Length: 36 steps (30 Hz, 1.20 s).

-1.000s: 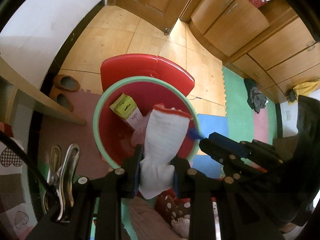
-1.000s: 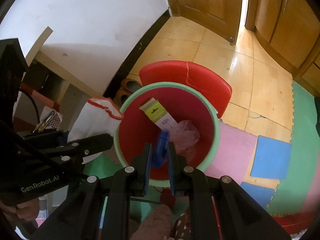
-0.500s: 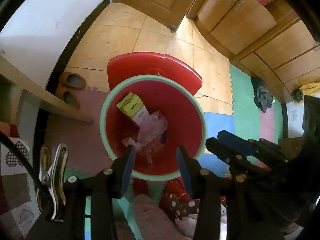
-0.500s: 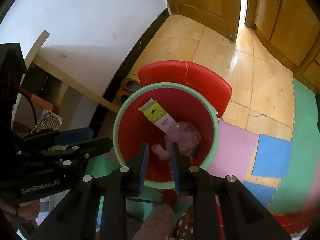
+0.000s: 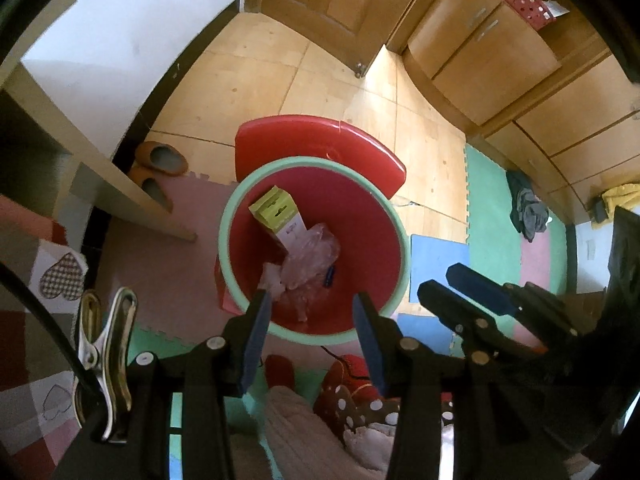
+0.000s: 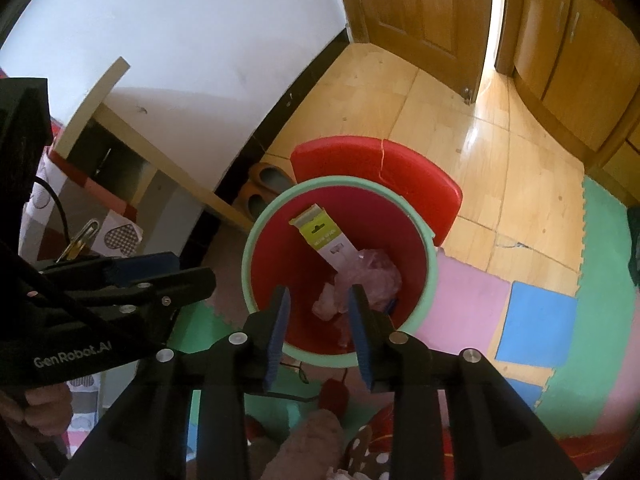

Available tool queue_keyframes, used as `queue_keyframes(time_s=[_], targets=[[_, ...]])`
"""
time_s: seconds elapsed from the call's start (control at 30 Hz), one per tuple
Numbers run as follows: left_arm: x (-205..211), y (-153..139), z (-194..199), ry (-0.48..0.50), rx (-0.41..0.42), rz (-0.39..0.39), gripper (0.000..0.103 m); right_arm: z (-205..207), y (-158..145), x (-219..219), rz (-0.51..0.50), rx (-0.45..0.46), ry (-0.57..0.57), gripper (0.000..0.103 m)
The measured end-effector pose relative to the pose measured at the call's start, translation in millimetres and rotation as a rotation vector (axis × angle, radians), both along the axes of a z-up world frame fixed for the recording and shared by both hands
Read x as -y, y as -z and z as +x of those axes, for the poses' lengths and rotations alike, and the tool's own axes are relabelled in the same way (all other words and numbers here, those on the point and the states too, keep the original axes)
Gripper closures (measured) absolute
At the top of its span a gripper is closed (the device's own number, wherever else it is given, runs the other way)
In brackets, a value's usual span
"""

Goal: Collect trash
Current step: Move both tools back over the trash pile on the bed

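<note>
1. Bin (image 5: 402, 236) — red plastic with a pale green rim, standing on the foam floor mats; its red lid (image 5: 320, 148) is swung back on the far side, above the wooden floor.
2. Carton (image 5: 280, 220) — yellow-green and white, leaning against the bin's inner wall on the far-left side, inside the bin.
3. Plastic bag (image 5: 312, 256) — thin, pinkish, crumpled, lying at the bottom of the bin just beside the carton's lower end.
4. White scrap (image 6: 328, 300) — small crumpled piece, lying in the bin against the bag, on its near side.
5. Blue item (image 5: 329, 276) — small and dark blue, at the bag's right edge inside the bin; what it is cannot be told.
6. Left gripper (image 5: 312, 312) — held above the near rim of the bin, fingers spread wide, nothing between them.
7. Right gripper (image 6: 318, 312) — likewise over the near rim, fingers parted, nothing held; from the left wrist view it shows to the right of the bin.
8. Slippers (image 5: 160, 160) — an orange-brown pair, on the floor by the dark skirting board, left of the bin, well apart from it.
9. Metal clip (image 5: 106, 344) — silver spring clamp fixed on the left gripper's body.
</note>
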<state>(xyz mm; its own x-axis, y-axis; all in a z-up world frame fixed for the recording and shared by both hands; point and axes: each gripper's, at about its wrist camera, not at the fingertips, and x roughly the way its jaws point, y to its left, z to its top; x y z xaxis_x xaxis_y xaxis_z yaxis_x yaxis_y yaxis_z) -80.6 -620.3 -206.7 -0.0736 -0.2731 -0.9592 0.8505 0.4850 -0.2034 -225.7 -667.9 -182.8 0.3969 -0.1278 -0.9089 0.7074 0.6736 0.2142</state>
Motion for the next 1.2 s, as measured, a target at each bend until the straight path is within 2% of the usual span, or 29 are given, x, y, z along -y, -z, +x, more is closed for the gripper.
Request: queue_keyframes(time_s=[0.5, 0.87, 1.2], targets=[[-53.6, -69.6, 5.7, -0.069, 0.061, -0.043, 0.058, 6.1, -60.8, -38.0, -0.043, 0.089, -0.042, 0.072], [-120.3, -123.0, 23.4, -0.144, 0.108, -0.091, 0.058, 31.9, -112.7, -93.9, -0.094, 0.168, -0.129, 0.071], [-196.8, -164.6, 43.4, -0.257, 0.154, -0.120, 0.058, 62.2, -149.1, -153.0, -0.128, 0.224, -0.233, 0.071]])
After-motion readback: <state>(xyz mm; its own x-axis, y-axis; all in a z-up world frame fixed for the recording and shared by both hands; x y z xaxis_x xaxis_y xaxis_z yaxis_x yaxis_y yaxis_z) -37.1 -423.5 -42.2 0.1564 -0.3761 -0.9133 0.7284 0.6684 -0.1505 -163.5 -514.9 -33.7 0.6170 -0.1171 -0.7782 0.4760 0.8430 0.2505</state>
